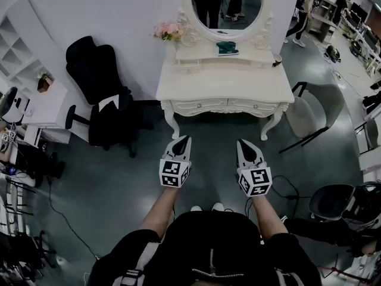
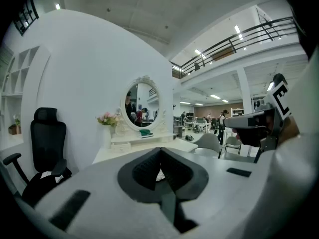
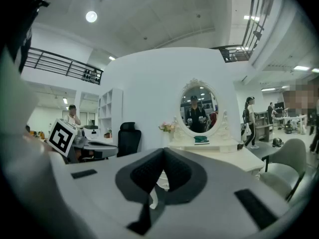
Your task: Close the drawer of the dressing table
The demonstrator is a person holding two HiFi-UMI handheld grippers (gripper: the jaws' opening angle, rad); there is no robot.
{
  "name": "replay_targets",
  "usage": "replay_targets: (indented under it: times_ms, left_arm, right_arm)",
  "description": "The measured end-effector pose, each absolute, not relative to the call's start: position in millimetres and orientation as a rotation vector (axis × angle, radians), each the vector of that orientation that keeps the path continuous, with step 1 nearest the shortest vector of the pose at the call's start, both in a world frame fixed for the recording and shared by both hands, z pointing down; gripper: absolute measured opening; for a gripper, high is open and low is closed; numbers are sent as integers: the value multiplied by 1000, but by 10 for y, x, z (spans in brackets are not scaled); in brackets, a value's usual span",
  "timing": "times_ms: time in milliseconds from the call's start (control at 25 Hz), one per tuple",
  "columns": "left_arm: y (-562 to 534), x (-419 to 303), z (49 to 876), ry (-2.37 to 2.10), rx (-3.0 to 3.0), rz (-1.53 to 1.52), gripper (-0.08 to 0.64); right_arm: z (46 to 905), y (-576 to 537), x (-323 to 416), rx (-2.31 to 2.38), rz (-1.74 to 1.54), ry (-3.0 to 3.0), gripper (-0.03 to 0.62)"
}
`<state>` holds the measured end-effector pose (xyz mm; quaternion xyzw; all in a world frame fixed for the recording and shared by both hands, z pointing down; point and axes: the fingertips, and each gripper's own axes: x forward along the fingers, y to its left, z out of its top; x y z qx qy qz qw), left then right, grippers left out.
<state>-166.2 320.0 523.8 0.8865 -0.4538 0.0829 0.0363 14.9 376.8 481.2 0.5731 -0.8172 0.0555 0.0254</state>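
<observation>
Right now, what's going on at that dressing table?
A person stands back from the white carved dressing table with its oval mirror, a gripper in each hand. The left gripper and right gripper both hover short of it, fingers together, holding nothing. Its drawer fronts look flush in the head view.

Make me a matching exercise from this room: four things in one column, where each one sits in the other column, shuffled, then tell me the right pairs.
Things:
1. pink flowers
2. black office chair
3. green item
4. pale chair

Places, as the head view shows them:
A. on the small shelf under the mirror
B. on the floor, left of the dressing table
C. on the table, left of the mirror
D. on the floor, right of the dressing table

Pairs: 1-C, 2-B, 3-A, 4-D
</observation>
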Motion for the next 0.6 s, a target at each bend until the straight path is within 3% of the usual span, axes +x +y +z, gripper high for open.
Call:
replay_targets:
  times_ms: [600]
  left_arm:
    - [3323, -1298, 5392, -1416, 2687, 279, 6]
  right_arm:
    - [4929, 3835, 609, 1779, 178, -2521, 0]
